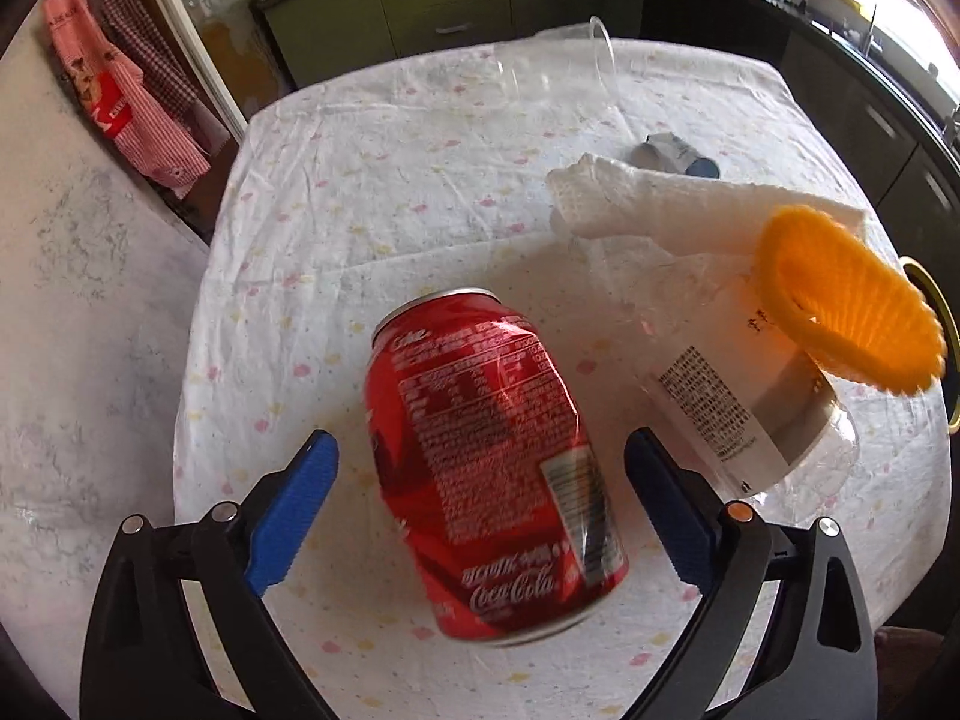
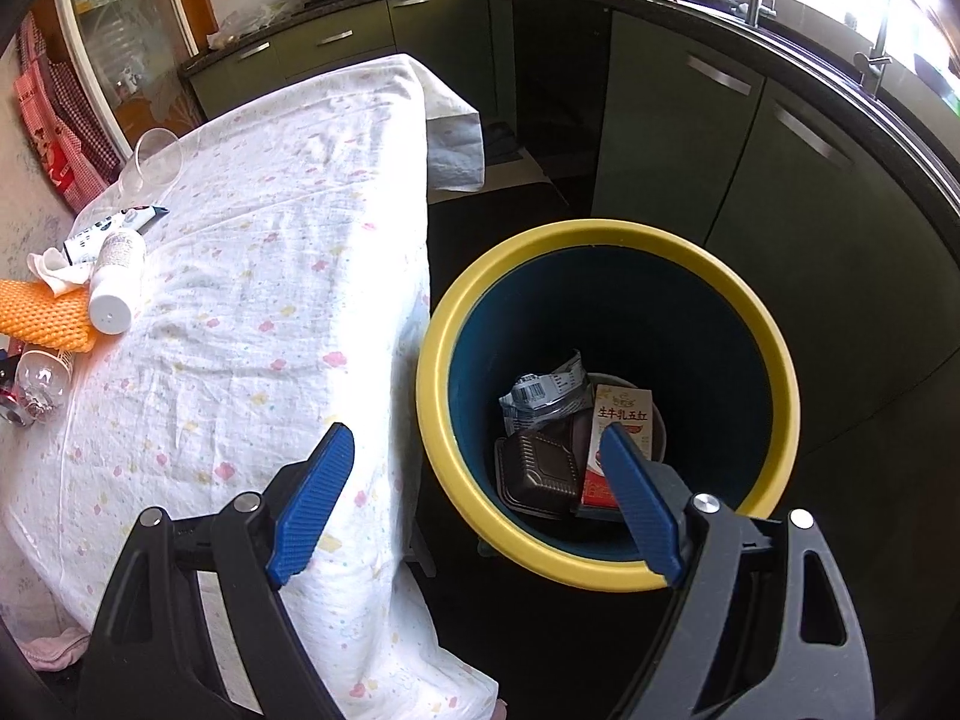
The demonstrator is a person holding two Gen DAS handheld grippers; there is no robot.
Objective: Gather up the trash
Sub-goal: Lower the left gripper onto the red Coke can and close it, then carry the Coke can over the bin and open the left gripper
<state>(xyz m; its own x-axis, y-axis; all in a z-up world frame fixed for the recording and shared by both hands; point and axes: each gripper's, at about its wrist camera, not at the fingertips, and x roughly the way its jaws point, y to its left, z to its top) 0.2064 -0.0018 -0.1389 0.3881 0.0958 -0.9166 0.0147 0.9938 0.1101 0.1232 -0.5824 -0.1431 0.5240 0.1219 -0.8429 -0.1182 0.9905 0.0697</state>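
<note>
A dented red Coca-Cola can (image 1: 489, 462) lies on the white tablecloth (image 1: 360, 192). My left gripper (image 1: 480, 450) is open, its blue fingers on either side of the can without touching it. To the can's right lie a clear plastic cup (image 1: 744, 408), an orange foam net (image 1: 852, 306) and a white paper towel (image 1: 660, 204). My right gripper (image 2: 474, 450) is open and empty above the rim of the yellow-rimmed blue trash bin (image 2: 606, 402). The bin holds a milk carton (image 2: 621, 420), a black tray (image 2: 540, 474) and a wrapper (image 2: 540, 390).
A clear cup (image 1: 576, 60) and a small tube (image 1: 678, 156) lie farther back on the table. In the right wrist view a white bottle (image 2: 117, 276) lies on the table's left part. Dark green cabinets (image 2: 720, 138) surround the floor behind the bin.
</note>
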